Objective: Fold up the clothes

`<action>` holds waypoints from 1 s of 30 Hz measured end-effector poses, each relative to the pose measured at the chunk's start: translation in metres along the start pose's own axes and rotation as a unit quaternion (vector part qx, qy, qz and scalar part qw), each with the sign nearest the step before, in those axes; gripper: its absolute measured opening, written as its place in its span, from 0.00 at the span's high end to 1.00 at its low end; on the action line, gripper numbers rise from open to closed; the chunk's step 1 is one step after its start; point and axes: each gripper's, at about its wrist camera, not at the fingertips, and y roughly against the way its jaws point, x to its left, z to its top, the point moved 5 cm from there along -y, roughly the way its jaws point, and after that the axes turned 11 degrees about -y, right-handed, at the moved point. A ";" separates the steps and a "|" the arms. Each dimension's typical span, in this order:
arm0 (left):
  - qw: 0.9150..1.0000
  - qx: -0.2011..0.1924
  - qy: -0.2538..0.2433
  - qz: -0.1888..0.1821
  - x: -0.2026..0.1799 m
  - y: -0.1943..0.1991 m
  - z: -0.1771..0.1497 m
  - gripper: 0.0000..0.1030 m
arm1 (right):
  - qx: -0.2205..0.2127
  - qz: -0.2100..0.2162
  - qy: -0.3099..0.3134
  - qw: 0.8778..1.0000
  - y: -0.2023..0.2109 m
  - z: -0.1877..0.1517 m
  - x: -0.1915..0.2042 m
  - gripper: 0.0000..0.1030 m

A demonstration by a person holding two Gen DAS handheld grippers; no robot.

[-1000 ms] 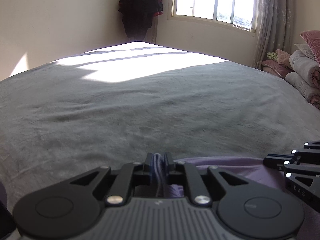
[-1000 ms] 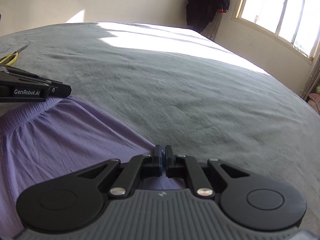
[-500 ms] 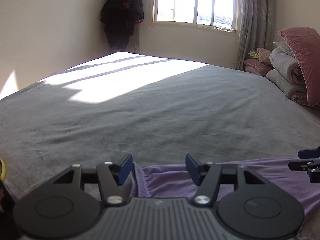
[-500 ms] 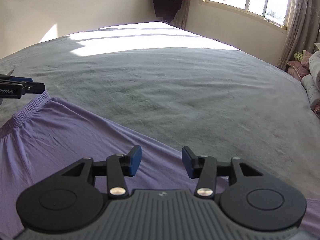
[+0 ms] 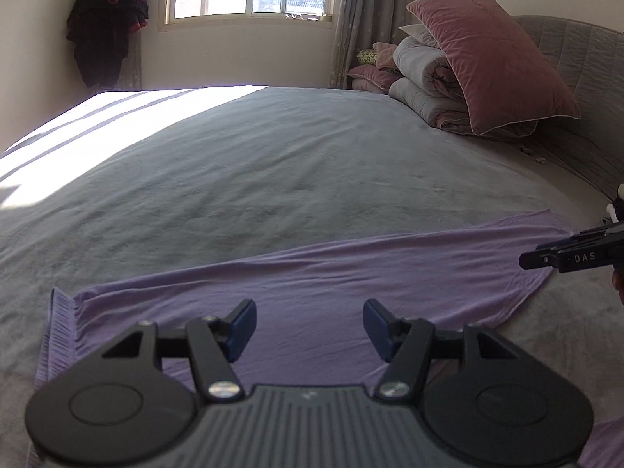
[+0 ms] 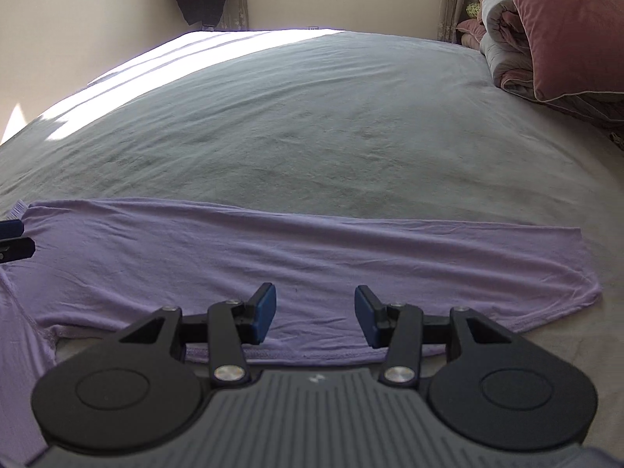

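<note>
Beyond purple garment (image 6: 312,249), grey bed (image 6: 312,117), stacked bedding (image 5: 448,74), hanging dark clothes (image 5: 107,19)

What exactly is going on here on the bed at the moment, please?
A person is folding clothes with a handheld gripper in each hand. A purple garment lies spread flat on the grey bed cover. The left gripper and the right gripper are both open above the cloth, and neither holds it. Pillows and folded bedding are stacked by the headboard.
</note>
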 end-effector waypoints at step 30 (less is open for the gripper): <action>0.980 0.032 -0.154 -0.119 -0.128 -0.052 0.002 0.99 | -0.026 -0.048 -0.182 0.982 0.006 -0.023 -0.080 1.00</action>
